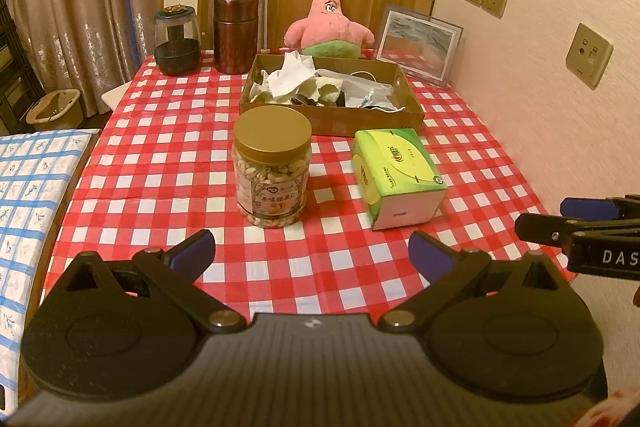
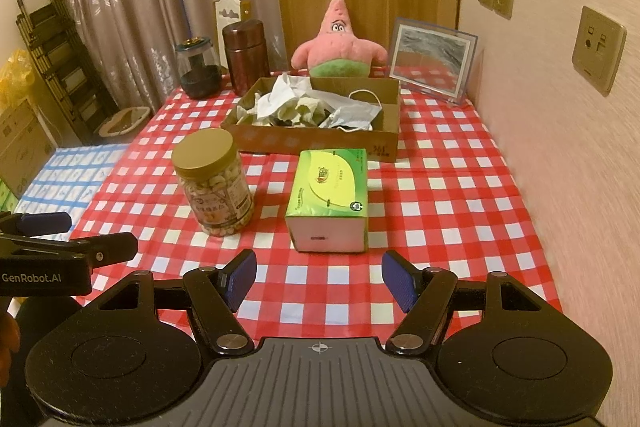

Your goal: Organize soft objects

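A cardboard box (image 2: 312,137) at frame centre held crumpled tissues (image 2: 288,99) and a face mask (image 2: 352,115), the plush star (image 2: 338,45) behind it, as both the left gripper (image 1: 312,251) and right gripper (image 2: 319,279) hovered released over the desk (image 2: 440,187).

Nut jar (image 1: 272,169), copper canister (image 1: 235,31), picture frame (image 1: 418,45)
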`<state>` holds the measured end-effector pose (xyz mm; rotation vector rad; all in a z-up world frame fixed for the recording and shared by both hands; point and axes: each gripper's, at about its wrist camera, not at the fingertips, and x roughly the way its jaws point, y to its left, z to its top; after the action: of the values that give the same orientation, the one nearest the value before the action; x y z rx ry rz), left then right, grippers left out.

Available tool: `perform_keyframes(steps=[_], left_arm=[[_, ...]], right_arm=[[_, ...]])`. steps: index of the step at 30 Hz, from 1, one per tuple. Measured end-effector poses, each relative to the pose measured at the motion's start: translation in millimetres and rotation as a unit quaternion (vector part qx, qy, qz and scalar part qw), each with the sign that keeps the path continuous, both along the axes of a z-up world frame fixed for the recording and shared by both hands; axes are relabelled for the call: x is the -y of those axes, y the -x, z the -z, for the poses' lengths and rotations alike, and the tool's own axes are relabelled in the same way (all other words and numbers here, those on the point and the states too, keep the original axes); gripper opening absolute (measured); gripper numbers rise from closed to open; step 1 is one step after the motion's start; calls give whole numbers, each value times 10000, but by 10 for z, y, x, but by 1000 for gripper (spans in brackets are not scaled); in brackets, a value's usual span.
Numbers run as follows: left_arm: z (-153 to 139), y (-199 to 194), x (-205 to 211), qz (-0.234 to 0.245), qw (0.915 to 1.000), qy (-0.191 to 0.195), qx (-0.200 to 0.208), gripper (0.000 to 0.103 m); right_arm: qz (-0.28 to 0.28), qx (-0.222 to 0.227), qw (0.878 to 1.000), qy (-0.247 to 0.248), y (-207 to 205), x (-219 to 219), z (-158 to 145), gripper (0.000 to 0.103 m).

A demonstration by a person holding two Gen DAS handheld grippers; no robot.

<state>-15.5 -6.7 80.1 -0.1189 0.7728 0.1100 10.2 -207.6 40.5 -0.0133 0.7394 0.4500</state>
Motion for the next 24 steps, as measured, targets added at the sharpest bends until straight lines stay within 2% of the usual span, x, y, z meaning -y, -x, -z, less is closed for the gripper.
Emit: perform_keyframes(steps=[24], left_arm=[[-17,-2,10,10,10000,13,1,102]], right_arm=[[1,6,10000,-5,-7,16,-7,69]])
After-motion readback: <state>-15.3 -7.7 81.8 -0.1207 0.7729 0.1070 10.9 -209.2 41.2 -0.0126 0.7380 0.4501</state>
